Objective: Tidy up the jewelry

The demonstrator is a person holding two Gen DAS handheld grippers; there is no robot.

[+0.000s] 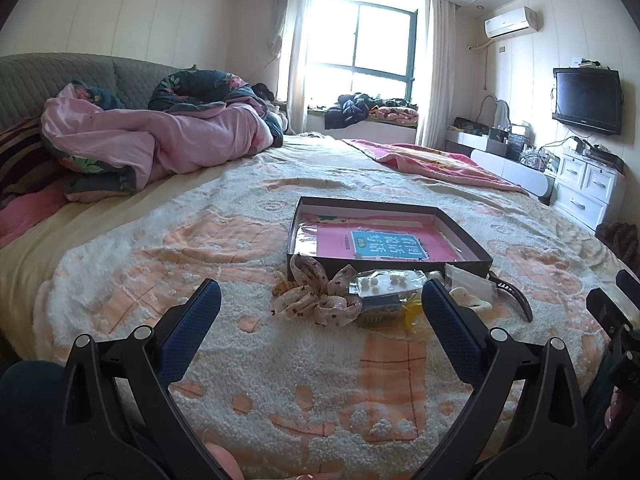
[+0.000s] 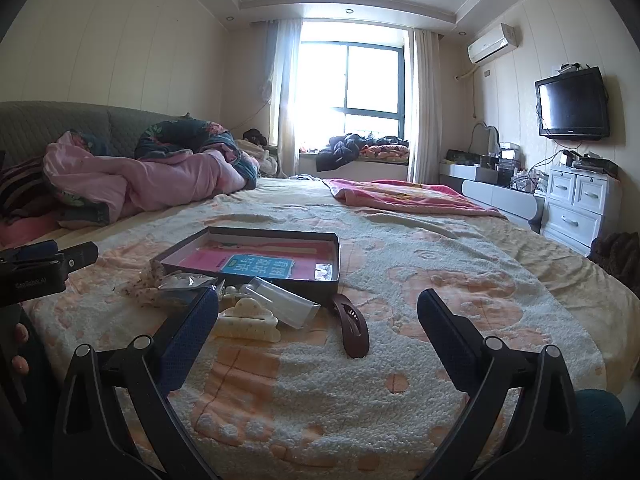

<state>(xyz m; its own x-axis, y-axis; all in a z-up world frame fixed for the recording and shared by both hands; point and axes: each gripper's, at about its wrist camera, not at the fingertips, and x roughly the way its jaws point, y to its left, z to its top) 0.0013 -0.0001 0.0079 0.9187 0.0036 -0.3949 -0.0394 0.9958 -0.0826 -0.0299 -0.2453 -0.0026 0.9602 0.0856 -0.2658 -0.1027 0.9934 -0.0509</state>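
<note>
A dark shallow box (image 1: 466,254) (image 2: 256,233) with a pink and blue book inside lies on the bed. In front of it lies a pile: a floral fabric scrunchie (image 1: 316,292) (image 2: 146,284), a clear bag of earrings (image 1: 386,282) (image 2: 186,282), a small clear bag (image 1: 470,284) (image 2: 286,300), a cream claw clip (image 2: 246,324) and a brown hair clip (image 1: 516,296) (image 2: 354,326). My left gripper (image 1: 320,300) is open and empty, just short of the scrunchie. My right gripper (image 2: 318,312) is open and empty, with the brown clip between its fingers' line.
The bed is covered by a fuzzy cream and orange blanket (image 1: 280,380). A pink quilt (image 1: 160,136) is heaped at the far left and a pink blanket (image 1: 432,164) lies at the far right. White drawers (image 2: 576,204) stand by the right wall.
</note>
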